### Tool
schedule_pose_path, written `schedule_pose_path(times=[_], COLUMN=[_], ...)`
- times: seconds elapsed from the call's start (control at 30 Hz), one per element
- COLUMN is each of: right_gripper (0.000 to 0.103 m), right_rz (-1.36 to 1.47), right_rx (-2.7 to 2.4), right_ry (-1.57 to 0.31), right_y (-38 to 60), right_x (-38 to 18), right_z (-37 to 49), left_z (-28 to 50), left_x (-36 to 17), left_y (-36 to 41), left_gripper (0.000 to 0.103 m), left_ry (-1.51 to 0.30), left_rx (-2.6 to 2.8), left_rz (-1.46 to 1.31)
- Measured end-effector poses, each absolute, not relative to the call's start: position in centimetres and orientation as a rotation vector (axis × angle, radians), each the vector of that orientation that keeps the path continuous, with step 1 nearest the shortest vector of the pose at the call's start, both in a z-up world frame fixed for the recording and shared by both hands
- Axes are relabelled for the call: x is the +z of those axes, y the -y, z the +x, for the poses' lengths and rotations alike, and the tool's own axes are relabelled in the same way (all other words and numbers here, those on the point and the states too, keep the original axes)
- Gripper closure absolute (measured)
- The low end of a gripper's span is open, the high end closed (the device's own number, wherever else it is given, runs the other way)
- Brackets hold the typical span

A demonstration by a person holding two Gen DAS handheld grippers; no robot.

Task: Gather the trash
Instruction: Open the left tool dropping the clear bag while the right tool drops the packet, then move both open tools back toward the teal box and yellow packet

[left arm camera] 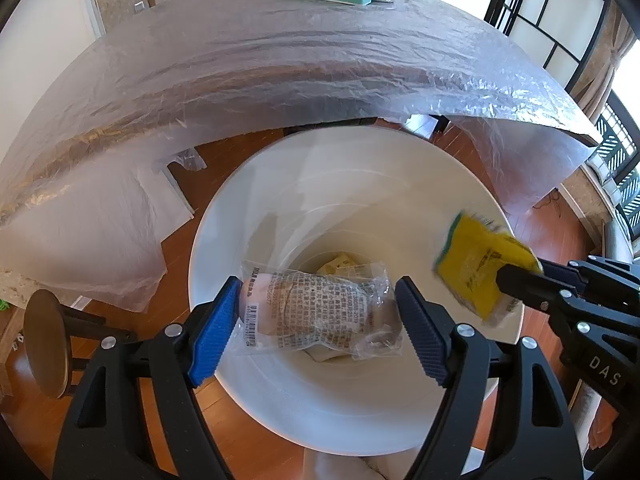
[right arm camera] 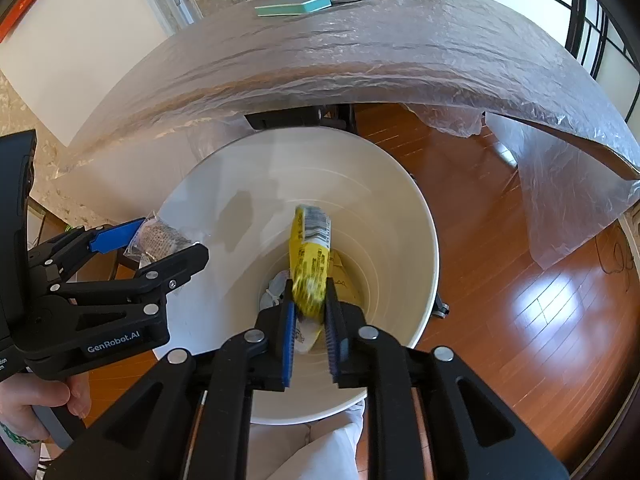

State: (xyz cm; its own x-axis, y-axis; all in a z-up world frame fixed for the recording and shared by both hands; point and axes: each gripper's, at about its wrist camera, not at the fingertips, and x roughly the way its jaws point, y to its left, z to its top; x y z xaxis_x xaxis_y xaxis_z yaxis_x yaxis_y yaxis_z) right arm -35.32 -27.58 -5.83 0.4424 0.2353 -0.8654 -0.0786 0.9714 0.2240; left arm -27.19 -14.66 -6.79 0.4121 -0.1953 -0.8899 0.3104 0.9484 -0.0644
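Jaws of the left gripper (left arm camera: 320, 320) stand spread around the clear wrapper (left arm camera: 316, 312), which lies sideways right over the white bin (left arm camera: 360, 400), while the right gripper (right arm camera: 311, 340) pinches the yellow packet (right arm camera: 310, 264), pointing up the frame.

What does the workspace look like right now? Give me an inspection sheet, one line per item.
Surface: table under wrinkled clear plastic sheeting.
Job's things: white bin on the wood floor, some wrappers already at its bottom; clear printed packet; yellow packet.
Clutter: teal box and a yellow item at the table's far edge.
Grippers: left gripper wide around the clear packet over the bin, grip unclear; right gripper clamped on the yellow packet above the bin.
Cables: thin dark cable on the floor.
Surroundings: round wooden stool, dark-framed windows.
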Motion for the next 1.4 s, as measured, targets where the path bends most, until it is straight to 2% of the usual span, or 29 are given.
schedule_pose_path(times=[0.2,0.27,0.37,0.43,0.57,0.63,0.7,0.77,0.83,0.87,0.9,0.93,0.97,1.13,1.4], right_gripper=[0.084,0.082,0.081,0.075,0.072,0.064,0.061,0.053,0.032,0.026,0.014,0.005,0.004,0.004,0.004], right_rz=[0.18,0.183,0.185,0.187,0.195,0.202,0.199,0.191,0.187,0.177,0.161,0.146,0.129,0.011,0.051], right_rx=[0.184,0.181,0.18,0.178,0.172,0.161,0.156,0.148,0.136,0.13,0.113,0.094,0.071,0.031,0.071], right_ry=[-1.09,-1.084,-1.079,-1.074,-1.061,-1.042,-1.004,-0.966,-0.902,-0.865,-0.827,-0.796,-0.759,-0.702,-0.677], right_y=[28.1,28.3,28.3,28.4,28.8,29.2,29.7,30.1,30.8,31.1,31.4,31.6,31.7,32.4,34.0], right_x=[-5.6,-5.5,-5.3,-5.1,-4.5,-3.8,-2.4,-1.0,1.3,2.5,3.7,4.5,5.5,8.8,11.1], right_z=[-35.5,-35.3,-35.3,-35.3,-35.4,-35.7,-36.0,-36.2,-36.3,-36.3,-36.3,-36.2,-36.1,-33.7,-27.5], left_z=[-27.0,-27.0,-27.0,-27.0,-27.1,-27.4,-27.9,-28.5,-28.9,-29.1,-29.2,-29.2,-29.0,-27.1,-22.3], left_x=[-6.9,-6.9,-6.6,-6.4,-6.2,-5.6,-4.4,-2.7,-0.9,0.2,1.2,2.0,3.0,5.9,7.1], left_y=[14.8,14.8,15.1,15.3,15.3,15.2,15.1,15.3,15.4,15.5,15.5,15.6,15.8,16.8,17.1], left_gripper=[0.023,0.015,0.012,0.012,0.012,0.012,0.012,0.012,0.012,0.012,0.012,0.008,0.001,0.001,0.001], left_ry=[-1.105,-1.103,-1.098,-1.095,-1.092,-1.081,-1.053,-1.016,-0.971,-0.943,-0.918,-0.9,-0.876,-0.806,-0.794], left_rx=[-0.315,-0.311,-0.317,-0.317,-0.321,-0.328,-0.341,-0.355,-0.365,-0.366,-0.367,-0.362,-0.349,-0.352,-0.415], left_rz=[0.117,0.122,0.123,0.125,0.118,0.113,0.112,0.112,0.112,0.11,0.106,0.106,0.11,0.144,0.105])
